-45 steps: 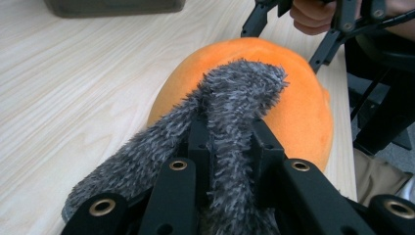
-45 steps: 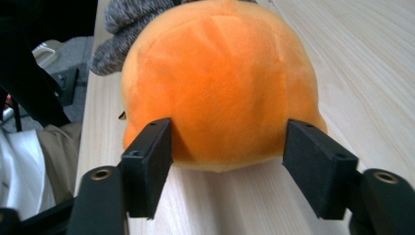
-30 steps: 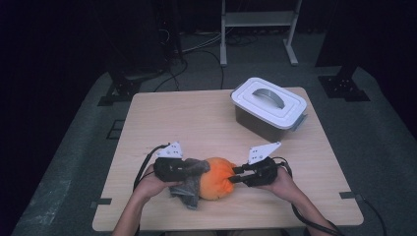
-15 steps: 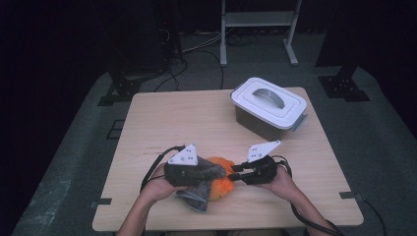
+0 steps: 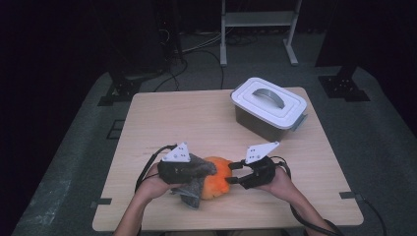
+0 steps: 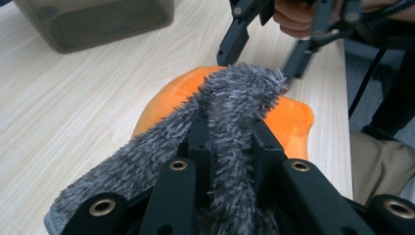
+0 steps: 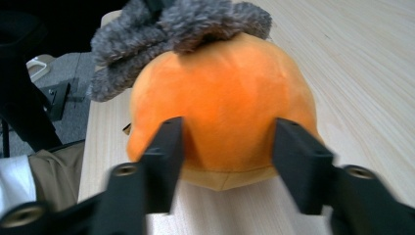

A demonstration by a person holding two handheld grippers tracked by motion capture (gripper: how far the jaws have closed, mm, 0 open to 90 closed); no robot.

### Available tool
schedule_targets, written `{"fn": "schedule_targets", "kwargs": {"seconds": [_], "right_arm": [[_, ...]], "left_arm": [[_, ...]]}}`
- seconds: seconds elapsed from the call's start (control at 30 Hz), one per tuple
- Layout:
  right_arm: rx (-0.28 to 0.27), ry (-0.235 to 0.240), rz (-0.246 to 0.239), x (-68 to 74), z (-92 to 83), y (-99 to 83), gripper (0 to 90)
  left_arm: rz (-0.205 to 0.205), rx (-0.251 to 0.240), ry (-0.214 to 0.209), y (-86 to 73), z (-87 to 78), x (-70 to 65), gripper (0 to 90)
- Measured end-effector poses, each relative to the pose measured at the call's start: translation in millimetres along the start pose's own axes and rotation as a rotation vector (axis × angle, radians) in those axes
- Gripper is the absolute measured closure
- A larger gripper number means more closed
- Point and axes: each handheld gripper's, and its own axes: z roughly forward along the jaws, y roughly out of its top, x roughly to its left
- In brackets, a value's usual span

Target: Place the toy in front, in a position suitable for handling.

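Grey fur point(image 6: 230, 112) is clamped in the left tool point(image 5: 189, 169) over the orange plush point(image 5: 216, 183) on the desk point(image 5: 196, 118); the right tool point(image 5: 236, 173), jaws just opening and apart, should regrip lower before pulling.

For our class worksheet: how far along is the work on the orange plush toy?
Done: the left gripper is clamped on the grey fuzzy cloth draped over the round orange plush toy. In hand: the right gripper, jaws just opening, straddles the toy. Left: the lidded grey plastic bin is shut.

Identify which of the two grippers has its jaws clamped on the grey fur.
The left gripper: its jaws pinch the grey fur, while the right gripper stands open around the orange plush.
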Motion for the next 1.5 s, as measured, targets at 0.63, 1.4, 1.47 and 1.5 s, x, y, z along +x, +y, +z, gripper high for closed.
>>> {"fn": "schedule_targets", "kwargs": {"seconds": [0.63,1.4,1.47,1.5], "right_arm": [[0.074,-0.019,-0.079,7.7,26.4,4.2,68.4],[0.054,0.030,-0.023,2.4,18.4,-1.0,72.1],[0.062,0.029,-0.027,1.4,17.7,-2.5,72.0],[0.065,0.029,-0.025,0.8,17.3,-3.4,72.0]], "left_arm": [[0.022,-0.007,-0.004,16.3,1.1,-4.4,75.4],[-0.024,0.016,0.016,-0.7,-6.1,7.0,75.3],[-0.040,0.010,0.016,-5.7,-7.1,10.3,75.4],[-0.047,0.006,0.014,-7.9,-7.4,11.8,75.4]]}}
